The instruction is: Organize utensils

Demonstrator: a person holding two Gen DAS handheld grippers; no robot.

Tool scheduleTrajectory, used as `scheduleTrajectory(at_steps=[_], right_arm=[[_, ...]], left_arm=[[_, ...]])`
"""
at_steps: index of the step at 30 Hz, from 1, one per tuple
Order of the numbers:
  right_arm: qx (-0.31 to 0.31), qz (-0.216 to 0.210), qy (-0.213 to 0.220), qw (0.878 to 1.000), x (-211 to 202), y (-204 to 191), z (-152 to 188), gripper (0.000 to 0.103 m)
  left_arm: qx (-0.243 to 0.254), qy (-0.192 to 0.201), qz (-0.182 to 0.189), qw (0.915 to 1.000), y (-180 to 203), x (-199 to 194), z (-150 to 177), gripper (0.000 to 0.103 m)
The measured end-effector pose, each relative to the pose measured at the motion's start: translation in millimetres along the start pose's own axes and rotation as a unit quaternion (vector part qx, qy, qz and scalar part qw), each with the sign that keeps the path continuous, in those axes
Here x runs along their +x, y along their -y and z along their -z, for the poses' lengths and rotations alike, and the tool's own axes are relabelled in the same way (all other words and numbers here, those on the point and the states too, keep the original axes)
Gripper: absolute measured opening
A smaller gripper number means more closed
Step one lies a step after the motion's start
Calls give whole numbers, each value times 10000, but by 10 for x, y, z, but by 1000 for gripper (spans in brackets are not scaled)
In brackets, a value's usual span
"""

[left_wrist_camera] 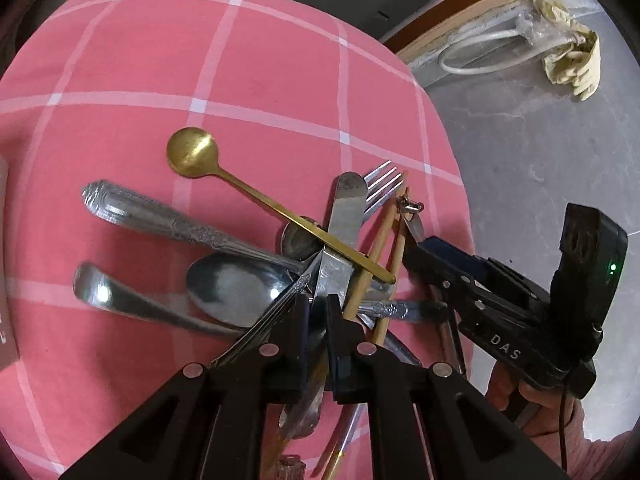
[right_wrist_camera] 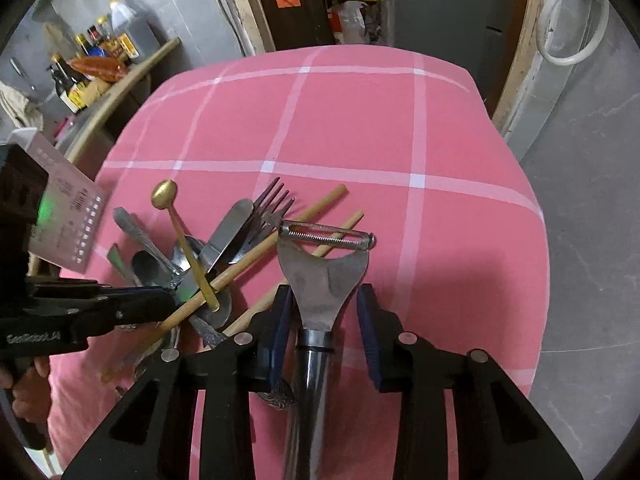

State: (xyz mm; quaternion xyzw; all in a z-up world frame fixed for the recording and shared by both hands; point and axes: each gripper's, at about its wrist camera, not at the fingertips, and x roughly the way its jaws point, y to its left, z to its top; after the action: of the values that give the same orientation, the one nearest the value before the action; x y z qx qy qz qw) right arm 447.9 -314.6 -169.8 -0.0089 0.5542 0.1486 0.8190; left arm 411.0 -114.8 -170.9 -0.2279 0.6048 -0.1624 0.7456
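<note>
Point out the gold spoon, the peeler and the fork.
gold spoon (left_wrist_camera: 190, 152), left wrist view, on its bowl.
peeler (right_wrist_camera: 322, 276), right wrist view, on its flat metal neck.
fork (right_wrist_camera: 276, 200), right wrist view, on its tines.

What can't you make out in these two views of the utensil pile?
Left wrist view: whether the left gripper pinches the knife; its own fingers cover the contact.
Right wrist view: the peeler handle's end, cut off by the bottom edge.
Right wrist view: the card print, too small.
</note>
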Motion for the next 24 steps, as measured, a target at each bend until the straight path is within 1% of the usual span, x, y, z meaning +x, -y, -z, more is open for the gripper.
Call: scheduleTrajectory(at_steps=[1,4,6,8,9,11,13,14,18,22,24], right_arm=[[-25,29,3,10000,2,-1,18,29],[-13,38,26,10000,-56,-1,52,23],[34,14,29,10000,-96,25,90,21],[38,41,45,10000,-130,72,141,19],[62,66,48,9999,-142,81,167,19],[155,86,46,9998,-137,105,202,18],[297,71,62,9995,-142,140,241,18],[376,42,65,9993,-138,168,264,18],[678,-108,22,9976,-136,248,313,19],[760,-84,-100,9970,-104,232,298,19],[786,-143,-177,9966,-95,210,289,25]], left_arm=[[47,-46,-22,10000,15,2,-4,9],[166,-197,-37,9997,60,28,-15,13],[189,-281,-18,9994,76,45,-14,16],[217,-413,-120,9988,114,96,-5,22],[289,-352,-191,9988,156,102,-2,23],[385,-274,-345,9983,228,109,4,23],[365,-229,-405,9982,257,111,3,22],[338,-220,-423,9983,256,114,-17,20],[117,-188,-391,9990,181,109,-15,17],[48,-128,-423,9990,158,74,32,16],[26,-129,-428,9990,160,79,61,16]])
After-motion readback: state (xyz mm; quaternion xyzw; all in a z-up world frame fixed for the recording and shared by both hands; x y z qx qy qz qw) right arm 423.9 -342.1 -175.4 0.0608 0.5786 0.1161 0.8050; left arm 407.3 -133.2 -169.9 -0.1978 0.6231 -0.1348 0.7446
